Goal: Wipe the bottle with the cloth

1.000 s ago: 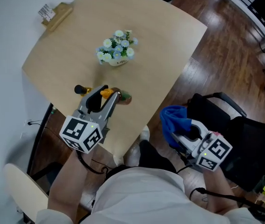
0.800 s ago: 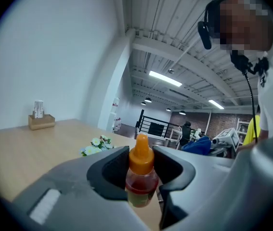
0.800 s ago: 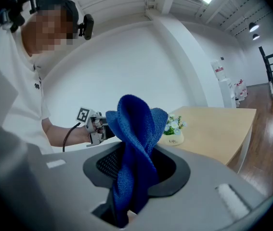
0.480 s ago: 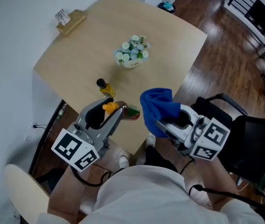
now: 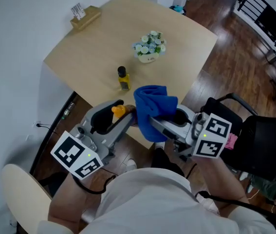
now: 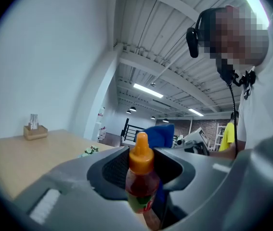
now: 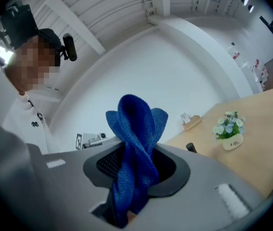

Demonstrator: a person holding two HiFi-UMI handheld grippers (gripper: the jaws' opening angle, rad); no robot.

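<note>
Head view: light wood table [image 5: 89, 52] fills 11 to 12 o'clock and sits corner-on. White wall [image 5: 11, 57] at 9 o'clock. Dark plank floor [image 5: 235, 52] at 2 o'clock, black metal railing [image 5: 273, 13] at 1 o'clock edge. Black chair [image 5: 266, 145] at 4 o'clock, cream chair back [image 5: 20, 196] at 7 o'clock. Flower pot [image 5: 150, 47] near table middle, wooden card holder [image 5: 85, 17] on far corner by wall. Left gripper view: white beamed ceiling [image 6: 160, 28], strip lights [image 6: 148, 90] lit.
</note>
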